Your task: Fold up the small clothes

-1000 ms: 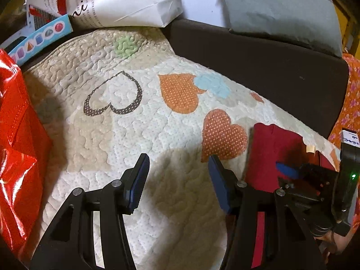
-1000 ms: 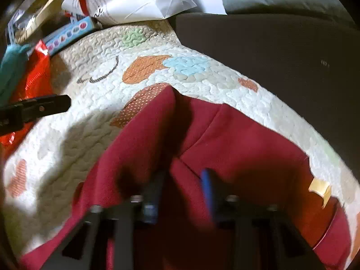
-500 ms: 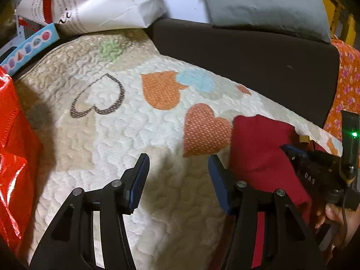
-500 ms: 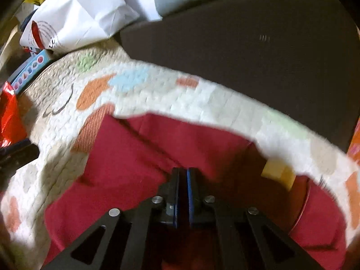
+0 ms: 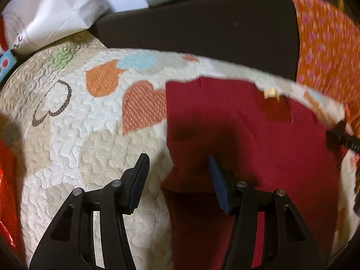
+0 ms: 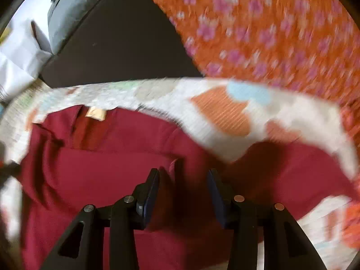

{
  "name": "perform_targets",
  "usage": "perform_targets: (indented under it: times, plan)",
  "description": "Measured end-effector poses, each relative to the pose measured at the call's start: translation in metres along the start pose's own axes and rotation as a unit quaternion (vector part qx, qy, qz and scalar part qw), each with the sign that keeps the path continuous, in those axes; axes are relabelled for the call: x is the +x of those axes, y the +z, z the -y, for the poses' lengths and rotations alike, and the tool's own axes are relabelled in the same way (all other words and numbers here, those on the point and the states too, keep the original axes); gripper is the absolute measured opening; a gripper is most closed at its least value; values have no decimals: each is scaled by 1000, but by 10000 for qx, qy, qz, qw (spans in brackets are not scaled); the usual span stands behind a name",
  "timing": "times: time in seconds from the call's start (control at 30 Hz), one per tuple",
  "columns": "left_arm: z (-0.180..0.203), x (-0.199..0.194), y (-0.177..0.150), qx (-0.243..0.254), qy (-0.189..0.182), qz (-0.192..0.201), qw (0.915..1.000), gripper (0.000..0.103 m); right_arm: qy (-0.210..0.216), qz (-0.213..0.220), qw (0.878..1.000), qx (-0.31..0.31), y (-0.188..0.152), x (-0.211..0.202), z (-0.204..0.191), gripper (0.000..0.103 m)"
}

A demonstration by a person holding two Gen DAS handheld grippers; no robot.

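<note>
Red garment [image 5: 247,130]: it lies spread on the quilt, in the middle and right of the left wrist view. In the right wrist view [image 6: 108,171] it fills the lower half.
Tag: a small pale tag [image 6: 96,113] sits at the top edge of the red garment.
Quilt [image 5: 74,135]: cream and bumpy, with orange, blue and brown hearts. It lies under the garment.
Left gripper [image 5: 177,168]: its jaws are spread apart. Nothing is between them. One finger is over the quilt, the other over the left edge of the garment.
Right gripper [image 6: 183,177]: its jaws are opening. A fold of red cloth stands up between them, but the pads do not squeeze it.
Orange cloth [image 6: 270,33]: it has pink flowers and sits in the upper right of the frame, blurry.
Dark cushion [image 5: 202,33]: it runs behind the quilt at the top.
White paper bag [image 5: 51,15]: upper left.
Red shiny bag [image 5: 6,191]: left edge.
</note>
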State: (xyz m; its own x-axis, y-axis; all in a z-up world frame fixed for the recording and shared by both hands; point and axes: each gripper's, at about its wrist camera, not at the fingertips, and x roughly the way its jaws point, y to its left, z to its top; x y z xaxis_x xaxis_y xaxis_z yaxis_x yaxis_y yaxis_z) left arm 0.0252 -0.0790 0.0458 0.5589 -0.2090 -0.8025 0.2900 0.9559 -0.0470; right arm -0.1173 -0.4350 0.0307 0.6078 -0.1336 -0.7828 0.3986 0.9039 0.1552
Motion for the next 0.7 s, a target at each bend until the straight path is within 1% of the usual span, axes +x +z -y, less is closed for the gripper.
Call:
perform_targets:
  times: [0.03, 0.07, 0.1, 0.13, 0.17, 0.2, 0.23, 0.3, 0.37, 0.43, 0.47, 0.5, 0.53, 0.57, 0.67, 0.7]
  plan:
    - [3, 5, -3, 81, 76, -81, 9999, 54, 78, -77, 9999, 31, -1, 7, 0, 39]
    - [4, 9, -4, 133, 134, -149, 9997, 54, 49, -142, 9999, -7, -3, 14, -3, 31]
    - [4, 12, -6, 151, 168, -191, 9996, 54, 114, -71, 9999, -86, -4, 17, -9, 13]
    - [3, 16, -7, 154, 202, -258, 9993, 54, 96, 53, 9998, -149, -3, 13, -12, 4]
    - [2, 17, -8, 128, 193, -287, 9993, 54, -73, 216, 9994, -252, -2, 6, -15, 4]
    - [1, 18, -8, 86, 161, -311, 9993, 54, -110, 473, 9983, -335, -1, -5, -18, 4]
    - [1, 19, -8, 71, 135, -314, 9994, 54, -135, 654, 9973, -292, 0, -13, -17, 4]
    - [4, 19, -9, 130, 104, -297, 9994, 54, -352, 898, 9953, -47, 3, -25, -9, 4]
    - [9, 22, -11, 244, 130, -310, 9991, 55, -436, 751, 9962, 122, 1, -17, 0, 4]
    - [12, 25, -13, 326, 215, -318, 9987, 55, -404, 178, 9989, 180, -7, 10, 4, 5]
    - [12, 25, -14, 335, 225, -314, 9987, 55, -407, 21, 9990, 169, -11, 17, 5, 6]
    - [12, 25, -14, 325, 223, -319, 9987, 55, -366, 122, 9991, 194, -15, 13, 7, 8]
    - [11, 23, -13, 283, 202, -329, 9989, 55, -362, 208, 9988, 259, -16, 5, 10, 14]
    - [10, 22, -12, 250, 186, -329, 9990, 55, -387, 282, 9982, 347, -17, -2, 13, 16]
    - [9, 16, -11, 176, 195, -207, 9994, 54, -361, 654, 9959, 502, -22, -22, 16, 18]
    - [10, 14, -10, 163, 193, -155, 9996, 54, -319, 586, 9970, 396, -23, -17, 12, 19]
